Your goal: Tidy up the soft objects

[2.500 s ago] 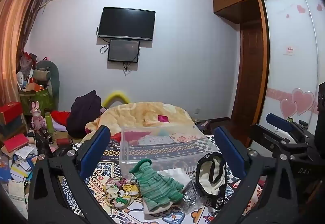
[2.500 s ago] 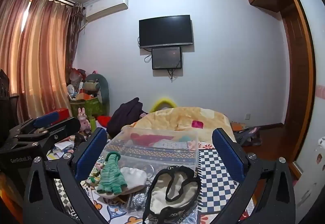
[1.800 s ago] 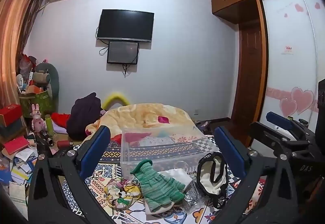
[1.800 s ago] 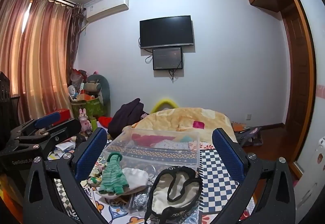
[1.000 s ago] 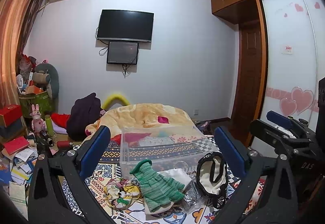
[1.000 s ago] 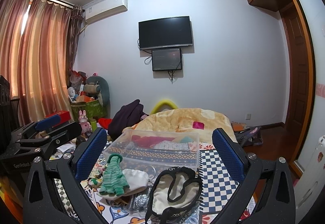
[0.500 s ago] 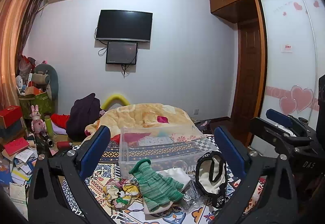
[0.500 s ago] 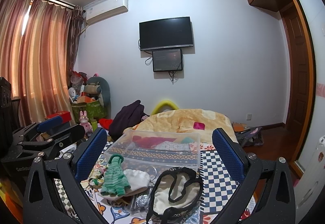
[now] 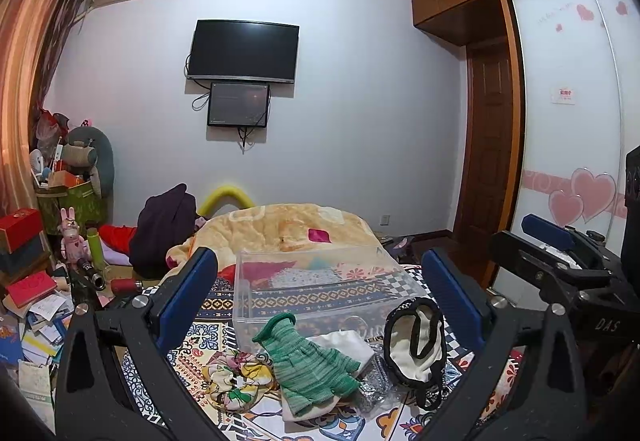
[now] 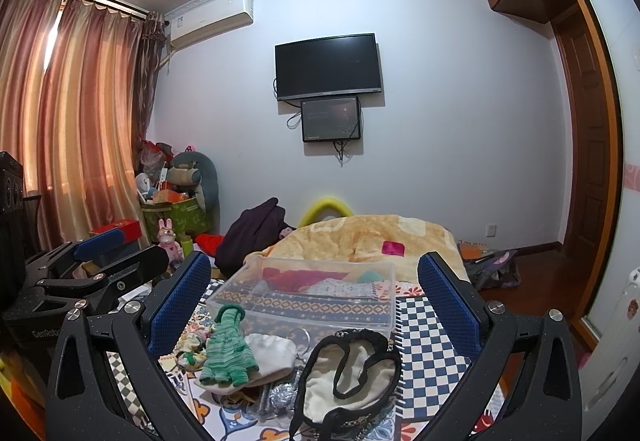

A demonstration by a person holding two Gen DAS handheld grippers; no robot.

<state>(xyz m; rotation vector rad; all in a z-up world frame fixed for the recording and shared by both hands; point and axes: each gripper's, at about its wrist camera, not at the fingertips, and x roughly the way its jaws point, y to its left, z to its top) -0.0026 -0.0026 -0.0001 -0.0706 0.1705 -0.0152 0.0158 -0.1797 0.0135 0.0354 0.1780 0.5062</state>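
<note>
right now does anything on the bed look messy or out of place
Yes. The green glove, white cloth and black-trimmed cream garment lie in a loose heap in front of the clear bin, not in it. Both grippers hover open.

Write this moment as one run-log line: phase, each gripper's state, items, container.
phase: pre-grasp | left gripper: open, holding nothing | right gripper: open, holding nothing | items: green glove, black-trimmed cream pouch on bed | clear plastic bin: behind them

The left claw [image 9: 320, 297] is matte black with speckled, triangular-cutout arms, silver screws and blue textured pads [image 9: 188, 293] inside each finger. The right claw [image 10: 314, 297] matches it, its pads [image 10: 448, 301] likewise blue. White lettering marks each claw's black body as seen from the other claw.
</note>
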